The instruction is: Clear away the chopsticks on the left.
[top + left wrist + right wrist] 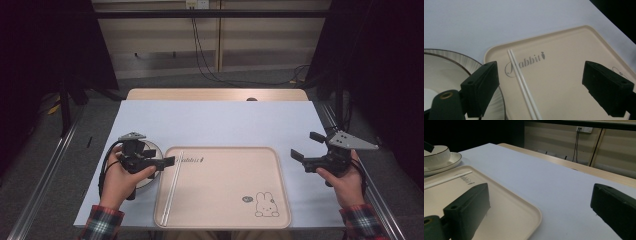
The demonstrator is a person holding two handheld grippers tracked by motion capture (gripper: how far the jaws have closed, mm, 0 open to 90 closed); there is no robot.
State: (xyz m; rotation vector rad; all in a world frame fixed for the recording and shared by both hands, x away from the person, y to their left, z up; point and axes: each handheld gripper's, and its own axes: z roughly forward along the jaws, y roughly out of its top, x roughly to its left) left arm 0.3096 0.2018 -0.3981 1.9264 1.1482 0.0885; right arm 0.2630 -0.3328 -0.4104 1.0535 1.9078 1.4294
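Jaws of the left gripper [159, 159] stand apart above the tray's [225, 200] left edge, over the white chopsticks [524, 87] lying on it, bowl [435, 155] just left of the tray. Right gripper [306, 148], jaws apart, hovers right of the tray.

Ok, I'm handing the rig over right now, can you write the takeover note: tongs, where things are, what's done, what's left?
Left tongs: open, holding nothing, hovering at the tray's left edge, over the bowl's rim.
Right tongs: open, holding nothing, above the mat right of the tray.
Chopsticks: a white pair lying side by side along the left side of the tray.
Bowl: on its plate, on the mat left of the tray.
Done: chopsticks are on the tray.
Left, probably: the bowl and plate are not yet on the tray; the left tongs are nearest.
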